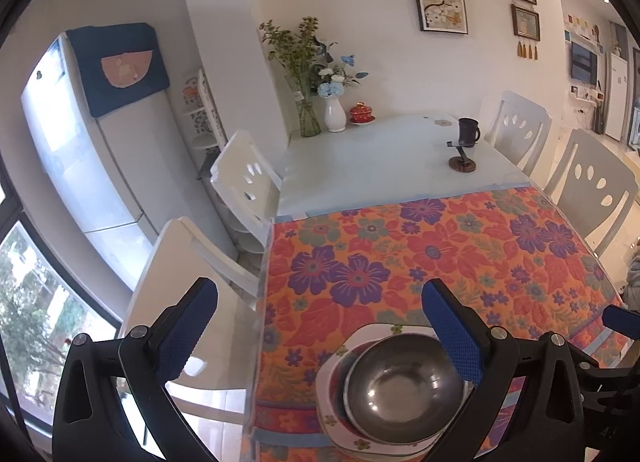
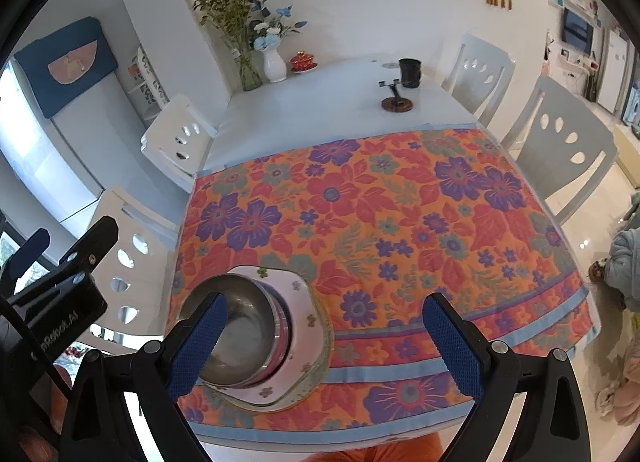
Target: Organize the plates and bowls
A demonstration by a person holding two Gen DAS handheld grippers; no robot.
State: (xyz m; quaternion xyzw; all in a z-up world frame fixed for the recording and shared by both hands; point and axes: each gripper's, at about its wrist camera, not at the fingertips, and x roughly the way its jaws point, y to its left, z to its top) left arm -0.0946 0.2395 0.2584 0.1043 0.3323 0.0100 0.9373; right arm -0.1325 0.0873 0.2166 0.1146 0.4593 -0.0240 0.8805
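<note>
Both grippers spread wide, nothing held. Left gripper: blue pads apart, hovering above the near edge of the table; the stack sits just below and ahead of its right finger, which overlaps the bowl rim in view, contact can't be told. Stack = steel bowl nested on what looks like more steel bowls (rims visible from the right wrist view), all on a white floral square plate. Right gripper: jaws wide, stack lies toward its left finger, whose pad overlaps the bowl rim in view; plate corner pokes into the gap between the fingers, right finger well clear of it. Stack rests on the orange/purple floral tablecloth, near the front edge and left corner. Beyond the cloth, far ahead of both grippers: bare white tabletop, dark mug with a small round-base stand just in front of it, white vase with blue and white flowers, glass vase of greenery, red lidded cup on saucer beside the vases. White chairs on both sides. Fridge far left of the left gripper. Left gripper's black body shows at the left edge of the right wrist view.
</note>
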